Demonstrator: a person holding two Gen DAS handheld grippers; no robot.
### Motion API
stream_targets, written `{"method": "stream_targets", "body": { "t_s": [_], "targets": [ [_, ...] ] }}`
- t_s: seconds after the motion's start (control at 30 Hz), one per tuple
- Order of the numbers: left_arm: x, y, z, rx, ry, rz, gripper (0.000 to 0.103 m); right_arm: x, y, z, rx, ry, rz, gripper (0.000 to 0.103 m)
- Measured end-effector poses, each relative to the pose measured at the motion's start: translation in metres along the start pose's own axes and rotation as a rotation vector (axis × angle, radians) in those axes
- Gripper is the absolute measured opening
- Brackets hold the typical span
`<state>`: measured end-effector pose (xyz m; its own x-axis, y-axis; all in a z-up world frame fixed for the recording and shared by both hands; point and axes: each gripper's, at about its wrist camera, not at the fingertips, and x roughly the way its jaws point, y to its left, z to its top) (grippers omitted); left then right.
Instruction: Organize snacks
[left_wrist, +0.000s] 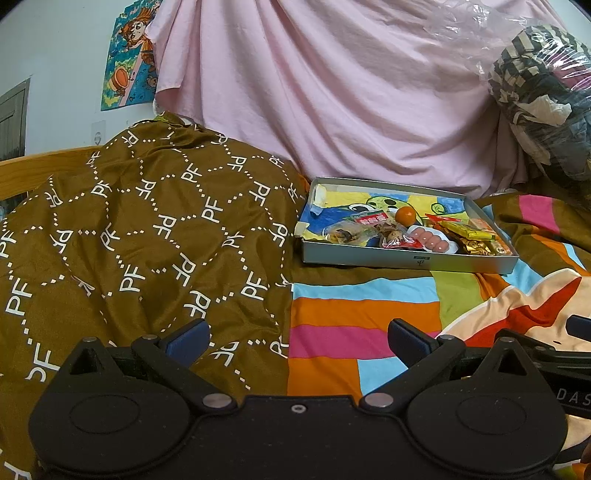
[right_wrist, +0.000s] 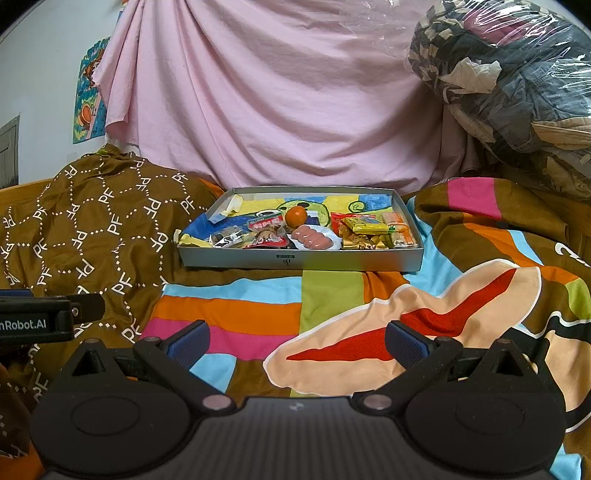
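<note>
Lying ahead of tongs (right_wrist: 297, 341): snack tray (right_wrist: 299, 260).

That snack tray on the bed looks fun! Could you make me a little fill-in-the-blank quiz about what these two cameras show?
1. The snacks lie in a shallow grey tray that rests on the colourful ____.
2. The one round fruit among the packets is an ____, sitting beside the pink sausages.
3. Both the left gripper and the right gripper have their jaws ____ and hold nothing.
4. The cloth hanging behind the tray is ____ in colour.

Missing words: bedspread; orange; open; pink
</note>
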<state>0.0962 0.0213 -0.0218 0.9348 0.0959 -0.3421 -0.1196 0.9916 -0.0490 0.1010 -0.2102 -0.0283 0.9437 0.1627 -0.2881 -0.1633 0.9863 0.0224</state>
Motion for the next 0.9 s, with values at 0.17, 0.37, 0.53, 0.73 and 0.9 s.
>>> {"method": "stream_targets", "body": {
  "t_s": [0.17,0.37,0.53,0.73,0.9],
  "targets": [
    [0.0002,0.0001,0.0,0.002,0.0,-0.001,0.102,-0.0001,0.0001,0.0003,0.0,-0.001,-0.001,0.103],
    [0.0,0.0003,-0.0001,0.0,-0.001,-0.001,0.102,-0.0001,0.0003,0.0004,-0.001,0.001,0.001,0.103],
    [0.0002,0.0003,0.0003,0.001,0.0,-0.001,0.102,0.0008,0.001,-0.0011,-0.003,0.003,0.001,0.103],
    [0.0002,0.0006,0.0004,0.001,0.0,-0.001,0.102,0.0008,0.0012,-0.0018,-0.004,0.003,0.001,0.103],
    [0.0002,0.0007,0.0005,0.0,0.0,-0.001,0.102,0.001,0.0012,-0.0014,-0.003,0.004,0.001,0.103]
  ]
}}
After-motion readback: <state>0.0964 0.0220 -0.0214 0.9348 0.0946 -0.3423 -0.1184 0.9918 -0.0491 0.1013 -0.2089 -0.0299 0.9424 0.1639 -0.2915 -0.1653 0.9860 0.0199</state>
